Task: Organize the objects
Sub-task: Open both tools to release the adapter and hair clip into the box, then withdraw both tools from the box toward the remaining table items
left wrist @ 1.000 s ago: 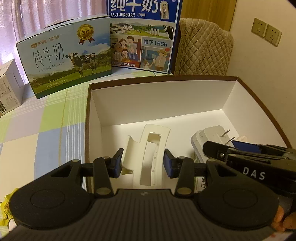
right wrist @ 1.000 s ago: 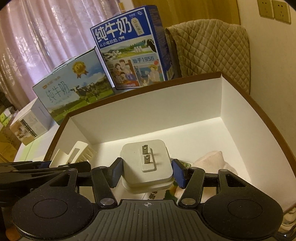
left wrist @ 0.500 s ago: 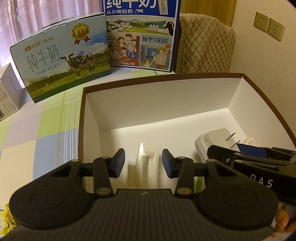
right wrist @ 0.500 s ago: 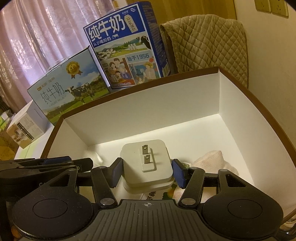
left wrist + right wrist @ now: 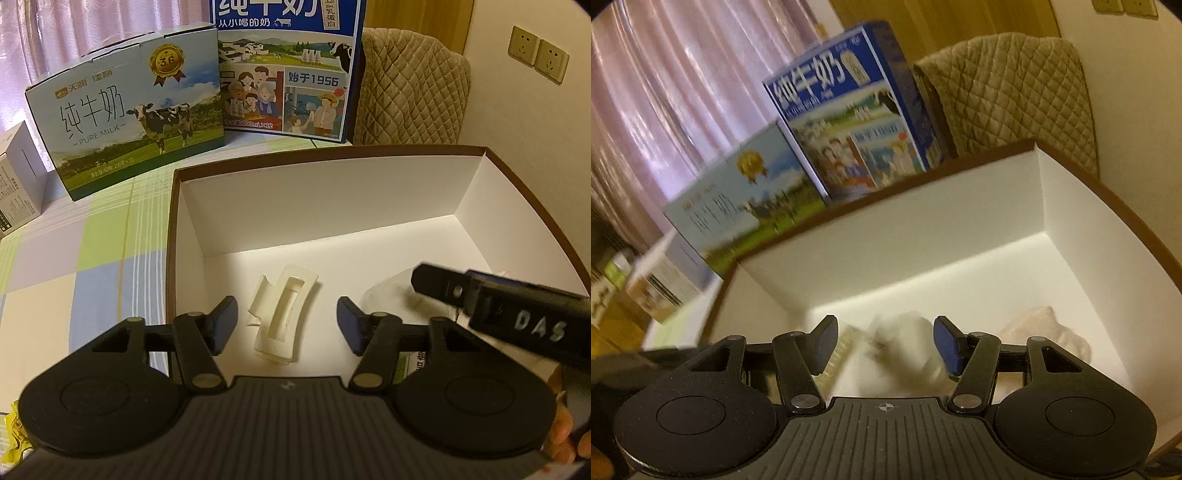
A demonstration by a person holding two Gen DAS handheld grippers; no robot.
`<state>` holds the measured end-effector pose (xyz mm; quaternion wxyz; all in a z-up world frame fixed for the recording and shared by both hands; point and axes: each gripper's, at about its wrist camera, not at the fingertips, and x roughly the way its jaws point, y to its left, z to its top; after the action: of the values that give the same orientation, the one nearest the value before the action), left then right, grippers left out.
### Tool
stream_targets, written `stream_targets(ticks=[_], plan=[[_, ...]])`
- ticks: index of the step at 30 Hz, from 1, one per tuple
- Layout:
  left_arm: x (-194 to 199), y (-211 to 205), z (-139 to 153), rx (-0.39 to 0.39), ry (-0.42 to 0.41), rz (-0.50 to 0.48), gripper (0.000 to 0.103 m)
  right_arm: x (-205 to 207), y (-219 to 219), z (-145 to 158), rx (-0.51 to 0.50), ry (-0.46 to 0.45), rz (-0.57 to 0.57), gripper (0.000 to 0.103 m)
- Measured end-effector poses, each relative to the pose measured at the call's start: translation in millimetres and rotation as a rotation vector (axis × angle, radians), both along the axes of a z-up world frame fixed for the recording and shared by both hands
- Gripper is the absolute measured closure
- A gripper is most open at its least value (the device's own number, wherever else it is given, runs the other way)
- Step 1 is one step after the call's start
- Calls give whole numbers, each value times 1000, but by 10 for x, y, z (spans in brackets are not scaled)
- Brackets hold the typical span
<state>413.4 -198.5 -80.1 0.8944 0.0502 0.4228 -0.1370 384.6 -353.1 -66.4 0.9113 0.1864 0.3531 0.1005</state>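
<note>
A brown-rimmed white cardboard box (image 5: 332,206) lies on the checked tablecloth. On its floor rests a cream plastic clip (image 5: 282,314), just ahead of my left gripper (image 5: 288,317), whose jaws stand open and empty. The right gripper (image 5: 498,310) crosses the left wrist view at the right. In the right wrist view my right gripper (image 5: 884,343) is open over the box (image 5: 960,221), and the white plug adapter (image 5: 908,339) shows as a blur below, free of the pads. A pale pink cloth (image 5: 1045,328) lies at the box's right.
Two milk cartons (image 5: 125,125) (image 5: 284,66) stand behind the box, with a small white box (image 5: 18,181) at far left. A quilted chair back (image 5: 410,88) and a wall with sockets (image 5: 537,55) lie to the right. A yellow wrapper (image 5: 11,432) peeks in bottom left.
Both grippers opened. The left let the cream clip drop onto the box floor and drew back. The right released the plug adapter, which is falling, and swung upward.
</note>
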Motion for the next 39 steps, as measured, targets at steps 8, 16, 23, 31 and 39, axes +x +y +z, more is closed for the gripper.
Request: stream_targets(ticks=[8,16,23,31,39], plan=[[-43,28,23,-9,2,-8,35,11,-25,-9,-11,40,-9,46],[-71,41,60,-12,-4,-9,31,-14,-63,-11,-44,64,-25,45],[-106,63,77,-16,-2,-7,30,-42,-64,11,-82,62,-26,45],[-248,90,189,-35,-8,-15,29,-152,-84,74,-118,51,-33,45],[-553,282,425,-64,-42,-19,23,-382,-23,282,-130,17,-18,45]])
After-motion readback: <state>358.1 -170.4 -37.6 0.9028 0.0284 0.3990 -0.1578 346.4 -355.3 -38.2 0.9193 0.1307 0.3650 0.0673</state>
